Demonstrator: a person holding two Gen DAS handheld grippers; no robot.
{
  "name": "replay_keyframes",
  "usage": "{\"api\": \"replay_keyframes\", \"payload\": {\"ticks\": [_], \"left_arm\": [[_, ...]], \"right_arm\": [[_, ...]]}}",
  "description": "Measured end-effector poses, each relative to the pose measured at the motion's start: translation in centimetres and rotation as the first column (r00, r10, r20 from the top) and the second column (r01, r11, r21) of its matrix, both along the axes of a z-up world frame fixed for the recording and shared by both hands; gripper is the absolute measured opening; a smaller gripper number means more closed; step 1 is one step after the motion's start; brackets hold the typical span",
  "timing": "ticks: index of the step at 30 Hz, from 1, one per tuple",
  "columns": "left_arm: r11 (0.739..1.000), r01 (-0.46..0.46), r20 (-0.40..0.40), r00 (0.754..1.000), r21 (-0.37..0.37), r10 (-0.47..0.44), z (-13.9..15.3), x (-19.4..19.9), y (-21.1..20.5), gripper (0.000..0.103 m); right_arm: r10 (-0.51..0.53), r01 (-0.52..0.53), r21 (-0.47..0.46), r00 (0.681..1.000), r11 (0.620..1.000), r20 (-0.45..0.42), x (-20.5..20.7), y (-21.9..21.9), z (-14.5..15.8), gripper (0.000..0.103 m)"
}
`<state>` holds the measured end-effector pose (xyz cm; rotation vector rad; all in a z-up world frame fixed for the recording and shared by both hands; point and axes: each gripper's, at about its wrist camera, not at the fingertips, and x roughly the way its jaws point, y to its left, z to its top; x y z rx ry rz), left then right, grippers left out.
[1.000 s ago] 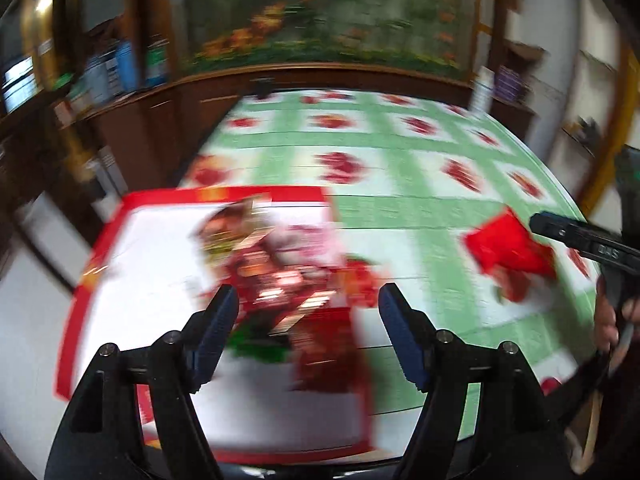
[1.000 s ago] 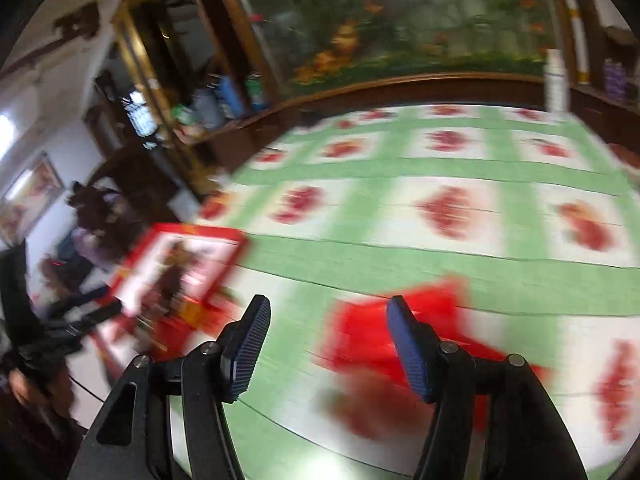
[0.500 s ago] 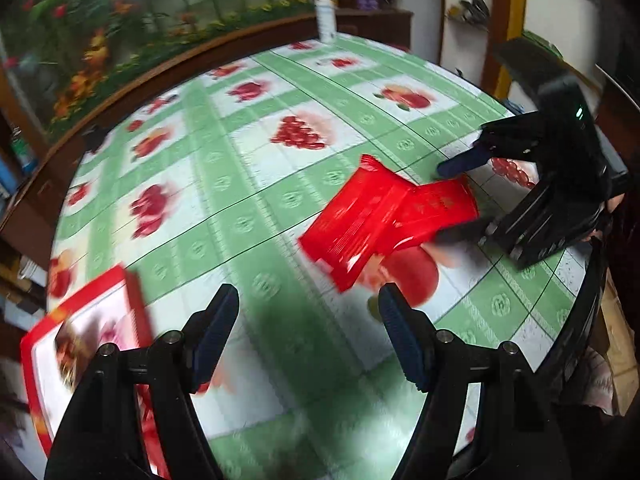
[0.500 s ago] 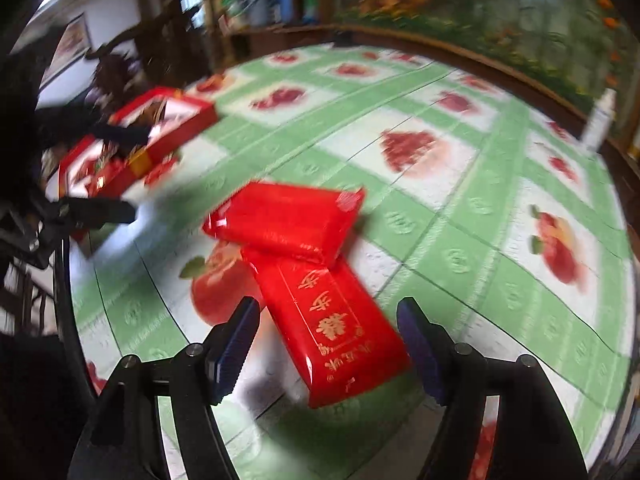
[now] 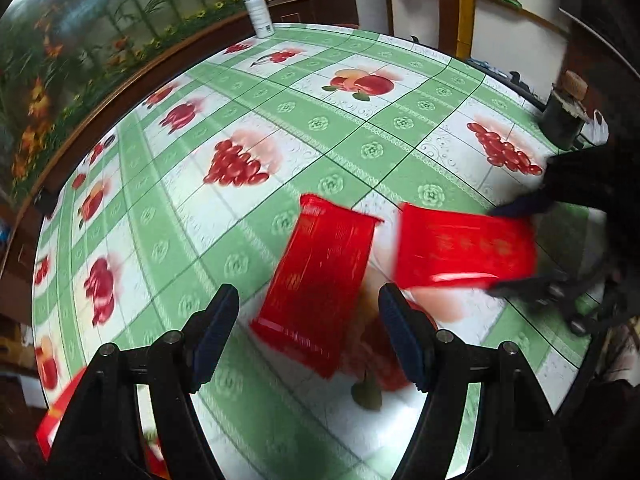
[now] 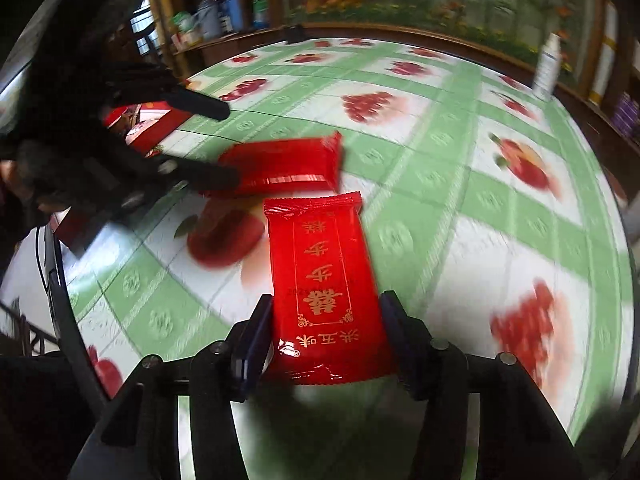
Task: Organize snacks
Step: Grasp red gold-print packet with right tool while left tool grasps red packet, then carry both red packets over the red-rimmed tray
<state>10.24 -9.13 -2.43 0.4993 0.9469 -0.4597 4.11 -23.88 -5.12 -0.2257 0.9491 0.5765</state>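
Observation:
Two red snack packets lie on the green fruit-print tablecloth. In the right wrist view the packet with gold writing (image 6: 326,280) sits between the fingers of my right gripper (image 6: 324,340), which close against its sides. In the left wrist view that packet (image 5: 464,252) is at the right, with the right gripper (image 5: 520,252) around it. The plain red packet (image 5: 320,280) lies just ahead of my open left gripper (image 5: 308,336), partly between its fingers. In the right wrist view this packet (image 6: 288,164) has the left gripper (image 6: 208,144) at its left end.
A red-rimmed snack box (image 6: 152,128) stands at the table's left, its corner also low left in the left wrist view (image 5: 52,428). A white spray bottle (image 5: 258,8) stands at the far edge. A dark jar (image 5: 562,116) sits at the right edge.
My left gripper swung from the red box to the plain packet and moved close. My right gripper advanced until the gold-lettered packet sat between its fingers, and the jaws narrowed onto it.

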Motion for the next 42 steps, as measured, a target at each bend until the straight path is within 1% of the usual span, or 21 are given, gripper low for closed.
{"api": "replay_keyframes", "payload": {"ticks": [2,6,7,8,10,13,15,16,17,19,20,25,27,28,30,31,32,34,36,39,42], "left_arm": [[1.000,0.007,-0.006,1.000,0.010,-0.007,-0.4,0.6,-0.5,0.072],[0.999,0.021,-0.050,0.999,0.045,-0.019,-2.3,1.7,-1.3,0.073],[1.000,0.026,-0.038,0.999,0.012,-0.025,-2.3,1.7,-1.2,0.074],[0.999,0.032,-0.052,0.998,0.000,-0.032,-2.4,1.7,-1.2,0.077],[0.999,0.023,-0.070,0.997,-0.039,-0.026,-2.6,1.8,-1.1,0.077],[0.995,-0.046,-0.103,0.994,-0.091,0.037,-2.8,1.9,-0.5,0.078],[0.982,-0.121,-0.140,0.985,-0.147,0.100,-2.9,1.9,0.2,0.072],[0.980,-0.135,-0.119,0.986,-0.147,0.118,-2.8,1.7,0.3,0.059],[0.977,-0.143,-0.112,0.986,-0.156,0.127,-2.7,1.4,0.4,0.050],[0.969,-0.189,-0.103,0.979,-0.162,0.174,-2.6,0.5,0.6,0.047],[0.965,-0.204,-0.100,0.977,-0.163,0.190,-2.6,0.1,0.8,0.046],[0.946,-0.273,-0.110,0.960,-0.175,0.257,-2.6,-2.3,2.2,0.046],[0.937,-0.295,-0.122,0.954,-0.186,0.275,-2.6,-3.2,2.8,0.046],[0.929,-0.313,-0.130,0.948,-0.198,0.291,-2.5,-4.0,3.5,0.046],[0.917,-0.336,-0.142,0.940,-0.216,0.311,-2.5,-5.0,4.4,0.046],[0.910,-0.348,-0.152,0.935,-0.227,0.320,-2.4,-5.5,4.9,0.046],[0.904,-0.358,-0.159,0.931,-0.234,0.328,-2.4,-5.9,5.2,0.046],[0.892,-0.376,-0.174,0.924,-0.252,0.340,-2.3,-6.7,6.0,0.046],[0.888,-0.381,-0.176,0.922,-0.259,0.345,-2.4,-7.7,6.4,0.046],[0.895,-0.360,-0.174,0.930,-0.263,0.323,-2.3,-8.9,6.1,0.046],[0.899,-0.338,-0.185,0.937,-0.278,0.295,-2.2,-9.7,5.7,0.046]], "right_arm": [[-0.051,0.051,0.011,0.999,0.999,0.005,-1.3,-0.9,0.1,0.055],[-0.121,0.120,0.037,0.992,0.992,0.023,-2.9,-1.9,0.1,0.055],[-0.130,0.128,0.039,0.991,0.991,0.038,-3.2,-1.9,0.0,0.055],[-0.133,0.131,0.034,0.990,0.991,0.053,-3.4,-1.8,0.0,0.057],[-0.137,0.136,0.021,0.988,0.990,0.065,-3.5,-1.4,0.0,0.058],[-0.143,0.142,0.024,0.988,0.990,0.059,-3.4,-1.3,0.0,0.060],[-0.147,0.145,0.030,0.987,0.989,0.058,-3.2,-1.4,-0.1,0.060],[-0.149,0.148,0.033,0.987,0.988,0.057,-3.2,-1.3,-0.1,0.060],[-0.154,0.152,0.034,0.986,0.988,0.057,-3.2,-1.3,-0.1,0.060],[-0.161,0.160,0.021,0.985,0.987,0.060,-3.3,-1.0,-0.1,0.060],[-0.162,0.161,0.010,0.985,0.987,0.064,-3.3,-0.8,-0.1,0.062],[-0.162,0.163,-0.021,0.985,0.986,0.051,-2.5,0.3,-0.2,0.072],[-0.164,0.166,-0.031,0.986,0.986,0.040,-1.9,0.8,-0.2,0.073],[-0.166,0.167,-0.033,0.985,0.985,0.039,-1.7,0.9,-0.2,0.072],[-0.184,0.185,-0.041,0.982,0.982,0.039,-1.4,1.2,-0.2,0.064],[-0.185,0.187,-0.041,0.982,0.982,0.041,-1.4,1.3,-0.1,0.052],[-0.176,0.177,-0.038,0.984,0.983,0.028,-1.4,1.5,0.1,0.052],[-0.193,0.195,-0.046,0.981,0.980,0.030,-1.6,1.9,0.1,0.051],[-0.202,0.202,-0.028,0.979,0.979,0.019,-1.7,1.9,0.1,0.051],[-0.226,0.229,0.069,0.973,0.971,-0.043,-1.5,0.9,0.3,0.051],[-0.233,0.252,0.171,0.964,0.952,-0.124,-1.1,0.0,0.4,0.050]]}}
